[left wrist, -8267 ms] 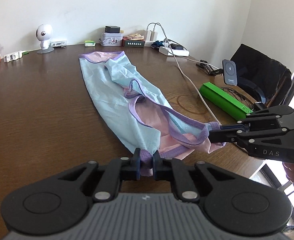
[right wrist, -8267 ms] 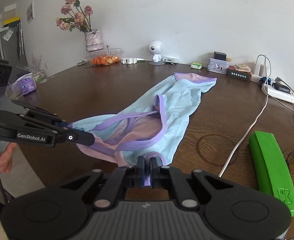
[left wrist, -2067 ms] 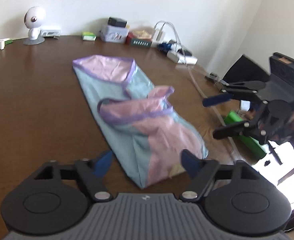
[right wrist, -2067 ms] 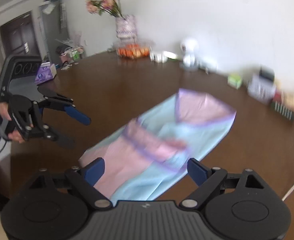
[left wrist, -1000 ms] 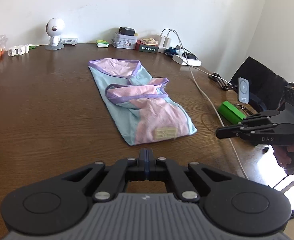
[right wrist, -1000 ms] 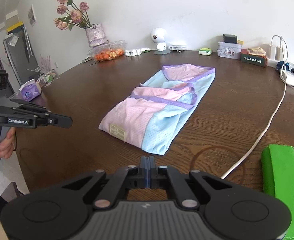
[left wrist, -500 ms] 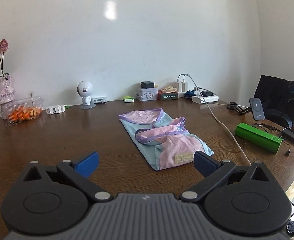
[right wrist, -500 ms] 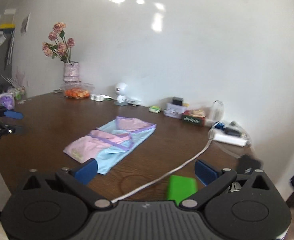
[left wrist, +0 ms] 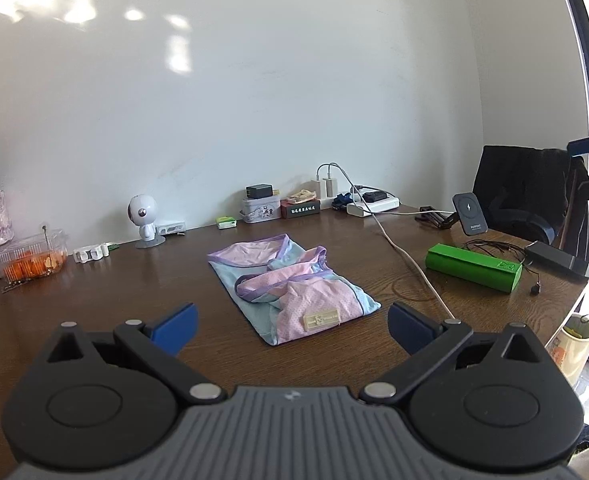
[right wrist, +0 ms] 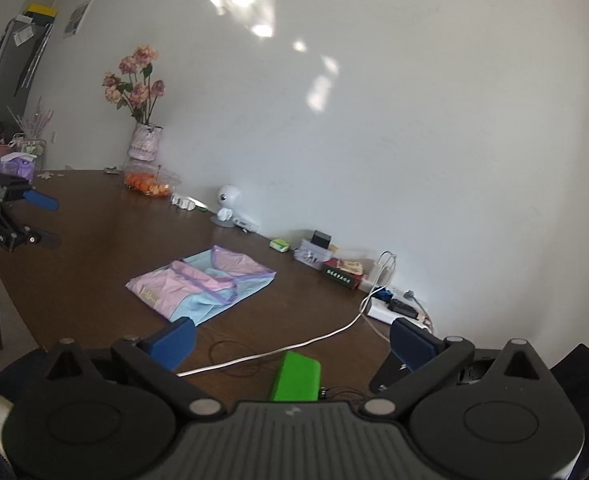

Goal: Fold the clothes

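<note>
Folded pink-and-blue garment (left wrist: 290, 286) lies flat mid-desk (left wrist: 94, 300), label uppermost, toward the cluttered back edge. Left gripper (left wrist: 290, 326) and right gripper (right wrist: 290, 340), jaws spread wide and empty, hang near the front edge, apparently because folding looks complete.

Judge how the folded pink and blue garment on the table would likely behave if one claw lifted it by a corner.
The folded garment looks like thin mesh fabric lying flat in soft layers, so it would probably droop and unfold rather than hold shape. It appears light, so a push might slide or bunch it on the smooth wooden table. Its loose purple-trimmed edges would likely flop open first.
</note>
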### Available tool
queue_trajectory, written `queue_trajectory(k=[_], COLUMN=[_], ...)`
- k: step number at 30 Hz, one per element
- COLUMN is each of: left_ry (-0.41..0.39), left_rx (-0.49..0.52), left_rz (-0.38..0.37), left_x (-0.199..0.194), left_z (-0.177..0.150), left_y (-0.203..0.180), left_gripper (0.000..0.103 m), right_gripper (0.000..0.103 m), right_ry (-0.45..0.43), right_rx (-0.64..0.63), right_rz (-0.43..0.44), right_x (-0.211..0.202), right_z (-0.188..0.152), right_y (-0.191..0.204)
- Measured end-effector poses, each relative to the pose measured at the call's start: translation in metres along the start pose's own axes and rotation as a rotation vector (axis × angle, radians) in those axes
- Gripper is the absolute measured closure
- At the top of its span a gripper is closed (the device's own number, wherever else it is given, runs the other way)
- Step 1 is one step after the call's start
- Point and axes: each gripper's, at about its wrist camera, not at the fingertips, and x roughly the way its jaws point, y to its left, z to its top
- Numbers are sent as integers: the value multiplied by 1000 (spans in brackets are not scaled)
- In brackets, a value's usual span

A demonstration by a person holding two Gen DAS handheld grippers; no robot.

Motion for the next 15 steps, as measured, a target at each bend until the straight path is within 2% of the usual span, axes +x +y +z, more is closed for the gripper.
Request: queue_trajectory(k=[5, 7, 9, 11, 13, 15], left_ry=[27, 49, 98, 185, 249, 276], left_rx=[6, -19, -62, -86, -90, -98], left_rz=[-1, -8, -48, -101, -128, -134], left_x=[13, 33, 63, 96, 125, 146], left_z=[7, 10, 10, 9, 9, 11], left_y=[4, 11, 22, 27, 29, 34], left_gripper=[0, 0, 0, 0, 0, 0], right_gripper=[0, 0, 0, 3, 24, 29], right_ry=[-57, -85, -43, 59, 135, 182], right_rx=[25, 99, 198, 296, 358, 338], right_rz=[121, 171, 257, 334, 366, 385], right_x=[13, 32, 67, 117, 159, 191], right_z=[7, 14, 14, 9, 2, -3], right_y=[16, 15, 12, 12, 13, 21])
